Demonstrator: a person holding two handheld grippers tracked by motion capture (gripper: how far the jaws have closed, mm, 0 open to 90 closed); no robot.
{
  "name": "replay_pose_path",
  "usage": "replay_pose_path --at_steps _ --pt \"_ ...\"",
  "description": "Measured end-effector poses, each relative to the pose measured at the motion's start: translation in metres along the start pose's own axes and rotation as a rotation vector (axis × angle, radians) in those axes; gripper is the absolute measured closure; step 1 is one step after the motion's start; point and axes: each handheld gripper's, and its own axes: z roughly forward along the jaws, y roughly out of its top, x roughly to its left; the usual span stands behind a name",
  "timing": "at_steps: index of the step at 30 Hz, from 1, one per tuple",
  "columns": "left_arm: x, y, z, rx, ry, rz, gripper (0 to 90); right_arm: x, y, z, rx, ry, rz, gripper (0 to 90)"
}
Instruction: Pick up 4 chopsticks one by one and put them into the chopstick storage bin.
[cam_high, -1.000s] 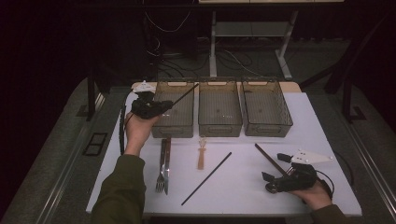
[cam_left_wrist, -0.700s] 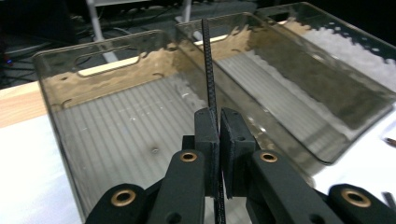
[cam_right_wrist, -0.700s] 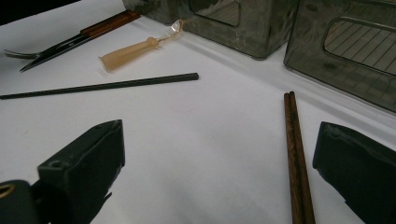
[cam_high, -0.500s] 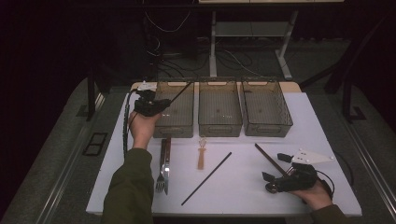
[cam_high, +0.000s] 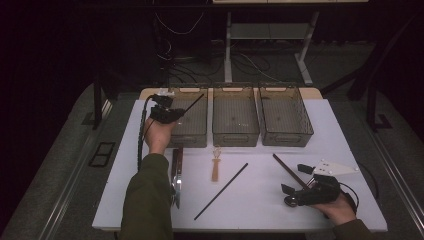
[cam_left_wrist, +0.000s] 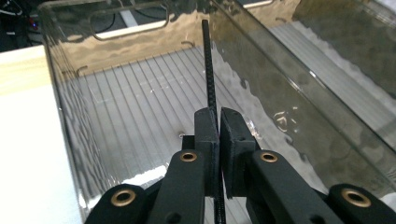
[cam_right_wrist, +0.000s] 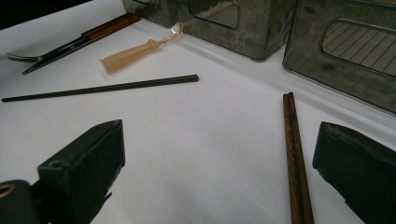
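My left gripper is shut on a thin black chopstick, held over the left clear bin; the stick points up and away across the bin's inside. A second black chopstick lies diagonally on the white table, also seen from the right gripper. A pair of brown wooden chopsticks lies between my right gripper's wide-open jaws, and in the high view just beyond that gripper at the front right.
Two more clear bins stand in a row to the right of the first. A small tan-handled spoon and a fork and knife with dark handles lie on the white table before the bins.
My left gripper has carried the black chopstick forward and right, from beside the left bin's near corner to over its inside. The right gripper has stayed put.
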Motion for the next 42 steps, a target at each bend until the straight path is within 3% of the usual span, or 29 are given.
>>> replay_pose_path --at_steps 7,18,20,26,30,38,42 --pt "-0.003 0.001 0.01 0.057 0.019 0.015 85.8 0.0 0.0 0.0 -0.001 0.001 -0.002 2.5" --pt "-0.004 0.002 0.019 0.105 0.009 0.021 85.4 0.0 0.0 0.0 -0.002 0.002 -0.004 2.5" --pt "-0.003 0.002 0.018 0.098 0.036 0.031 80.8 0.0 0.0 0.0 -0.003 0.001 -0.003 2.5" --pt "-0.003 0.004 0.011 0.067 0.037 0.048 69.8 0.0 0.0 0.0 -0.003 0.001 -0.005 2.5" --pt "-0.004 0.005 0.006 0.039 0.018 0.06 62.2 0.0 0.0 0.0 -0.004 0.001 -0.007 2.5" --pt "-0.011 0.007 -0.013 -0.014 -0.094 0.103 46.4 0.0 0.0 0.0 -0.001 0.0 -0.007 2.5" --pt "-0.016 0.003 -0.022 -0.033 -0.136 0.096 39.4 0.0 0.0 0.0 0.0 -0.001 -0.007 2.5"
